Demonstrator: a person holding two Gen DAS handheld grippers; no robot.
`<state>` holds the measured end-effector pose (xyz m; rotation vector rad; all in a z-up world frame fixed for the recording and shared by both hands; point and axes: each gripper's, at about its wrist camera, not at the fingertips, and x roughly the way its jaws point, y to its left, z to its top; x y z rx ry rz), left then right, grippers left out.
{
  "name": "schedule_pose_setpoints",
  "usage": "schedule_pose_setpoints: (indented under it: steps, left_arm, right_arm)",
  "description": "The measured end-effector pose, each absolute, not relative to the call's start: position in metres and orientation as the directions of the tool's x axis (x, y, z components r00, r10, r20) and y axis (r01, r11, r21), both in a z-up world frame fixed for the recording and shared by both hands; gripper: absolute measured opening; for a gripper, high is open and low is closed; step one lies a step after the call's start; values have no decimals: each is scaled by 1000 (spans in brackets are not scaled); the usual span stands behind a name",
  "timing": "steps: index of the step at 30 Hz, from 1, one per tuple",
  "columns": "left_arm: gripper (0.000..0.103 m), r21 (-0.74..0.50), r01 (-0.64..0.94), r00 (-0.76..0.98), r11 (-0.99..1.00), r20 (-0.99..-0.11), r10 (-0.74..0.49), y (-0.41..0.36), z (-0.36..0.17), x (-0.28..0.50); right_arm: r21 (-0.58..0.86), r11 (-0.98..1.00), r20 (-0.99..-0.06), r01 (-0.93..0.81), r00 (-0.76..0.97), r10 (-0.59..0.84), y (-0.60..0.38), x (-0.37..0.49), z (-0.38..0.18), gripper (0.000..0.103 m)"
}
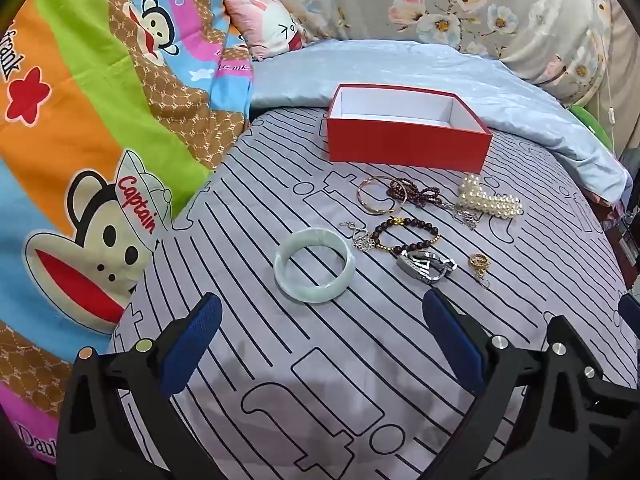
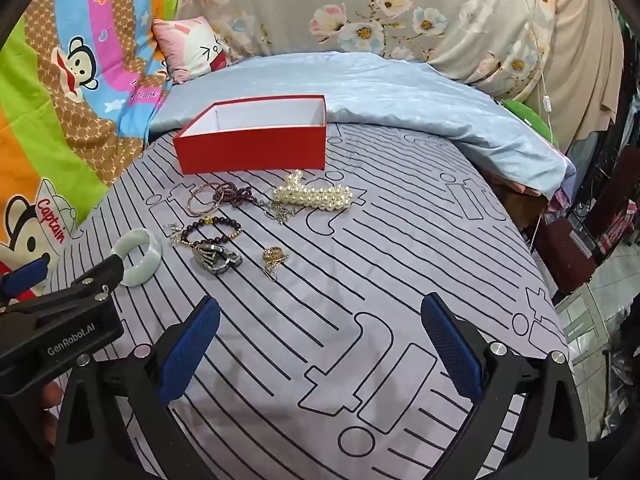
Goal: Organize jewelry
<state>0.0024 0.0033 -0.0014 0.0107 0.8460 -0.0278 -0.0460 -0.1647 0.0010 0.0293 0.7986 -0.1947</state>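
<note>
**Operator:** On the striped grey bedsheet [image 1: 360,360] I have both tools low and near me. My left gripper [image 1: 320,320] has its jaws spread wide with nothing between them, and the pale green jade bangle [image 1: 315,265] lies flat just ahead of the fingertips, not touching them.

**Observer:** And your other side?

**Operator:** My right gripper [image 2: 320,320] is spread wide too, holding nothing, over bare sheet. From its camera I see the left tool's black body at the lower left, one finger overlapping the bangle [image 2: 138,258] in that view; whether it touches I cannot tell.

**Observer:** Where is the rest of the jewelry?

**Operator:** Scattered between the bangle and the red box [image 1: 408,128]. A dark beaded bracelet [image 1: 404,236] lies right of the bangle, with a small silver chain [image 1: 360,238] touching its left side. A black and silver watch-like piece [image 1: 424,266] sits just below the beads, and a small gold ring with a chain [image 1: 479,264] lies to its right. Closer to the box are a thin gold bangle [image 1: 376,196], a tangled dark red bead strand [image 1: 420,196] overlapping it, and a pearl bracelet [image 1: 490,200].

**Observer:** The box?

**Operator:** Open, white inside, nothing visible in it, standing at the far edge of the sheet against a light blue quilt [image 1: 440,68].
</note>
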Motion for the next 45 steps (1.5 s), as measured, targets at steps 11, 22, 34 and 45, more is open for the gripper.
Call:
schedule_pose_setpoints:
  steps: [11, 22, 34, 45]
  left_arm:
    - [98, 63, 31, 684, 998, -729, 25, 0, 4, -7]
    - [98, 56, 25, 678, 998, -735, 25, 0, 3, -7]
    - [98, 52, 27, 675, 998, -738, 20, 1, 2, -6]
    - [98, 51, 28, 673, 998, -739, 19, 1, 1, -5]
  right_arm:
    - [-43, 982, -700, 182, 696, -160, -161, -51, 9, 98]
    - [-41, 983, -700, 178, 697, -155, -160, -53, 7, 98]
    - [-42, 983, -700, 178, 697, -157, -159, -52, 8, 98]
    - [-43, 983, -699, 179, 698, -158, -159, -52, 8, 98]
